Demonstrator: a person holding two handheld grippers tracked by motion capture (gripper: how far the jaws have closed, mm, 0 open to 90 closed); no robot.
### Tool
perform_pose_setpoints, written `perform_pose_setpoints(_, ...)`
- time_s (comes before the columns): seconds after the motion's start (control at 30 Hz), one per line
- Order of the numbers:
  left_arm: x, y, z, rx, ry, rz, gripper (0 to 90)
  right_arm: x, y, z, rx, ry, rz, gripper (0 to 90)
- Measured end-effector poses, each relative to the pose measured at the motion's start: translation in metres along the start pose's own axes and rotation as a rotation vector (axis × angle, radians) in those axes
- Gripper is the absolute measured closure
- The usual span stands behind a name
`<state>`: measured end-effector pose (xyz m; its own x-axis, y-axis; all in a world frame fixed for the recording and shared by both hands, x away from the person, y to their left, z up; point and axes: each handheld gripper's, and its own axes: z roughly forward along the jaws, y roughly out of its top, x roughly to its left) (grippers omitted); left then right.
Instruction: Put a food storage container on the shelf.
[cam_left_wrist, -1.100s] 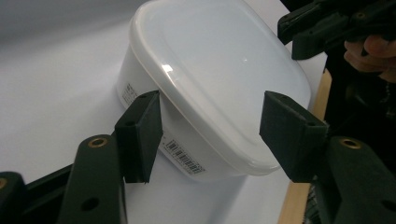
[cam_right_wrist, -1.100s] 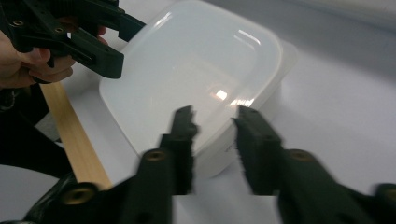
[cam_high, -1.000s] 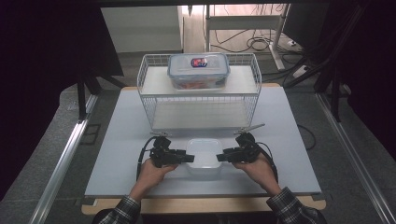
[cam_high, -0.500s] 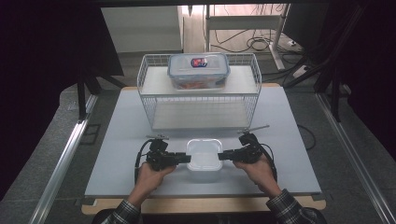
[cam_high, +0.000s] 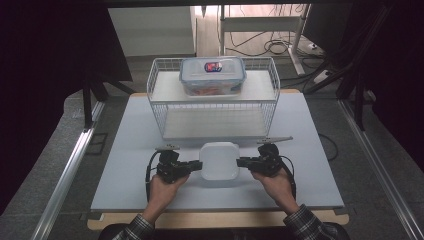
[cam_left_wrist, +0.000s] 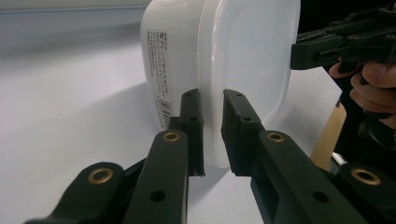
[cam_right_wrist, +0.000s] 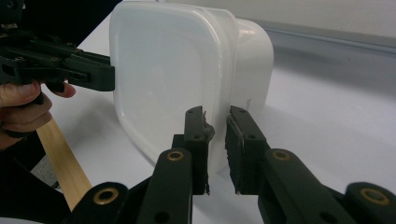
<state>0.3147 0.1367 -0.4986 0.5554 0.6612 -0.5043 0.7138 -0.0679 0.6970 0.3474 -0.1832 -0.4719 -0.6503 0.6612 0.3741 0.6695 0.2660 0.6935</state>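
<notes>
With both sets of jaws just closed in, your left gripper and right gripper clamp the tub's opposite rims. Tub sits mid-table — in front of the rack.

White container, black grippers, white wire rack, blue-rimmed clear box, pale-grey table

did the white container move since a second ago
Yes. The white container now sits a little farther from the wire rack, toward the table's near edge, with both grippers' jaws, which have just been closing, clamped on its rim.
</notes>
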Motion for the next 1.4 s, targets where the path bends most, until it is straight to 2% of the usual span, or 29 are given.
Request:
perform_pose_setpoints(0.27,-0.008,0.008,-0.01,-0.037,0.029,0.06,79.1,0.007,0.006,-0.007,-0.055,0.0,-0.061,78.6)
perform_pose_setpoints(0.8,-0.019,0.033,-0.026,-0.095,0.061,0.127,78.3,0.021,0.034,-0.027,-0.149,0.017,-0.137,79.6)
perform_pose_setpoints(1.1,-0.034,0.061,-0.049,-0.146,0.09,0.191,78.2,0.031,0.058,-0.04,-0.206,0.022,-0.174,79.6)
perform_pose_setpoints(1.4,-0.046,0.088,-0.068,-0.191,0.106,0.239,78.2,0.044,0.086,-0.055,-0.263,0.015,-0.215,79.6)
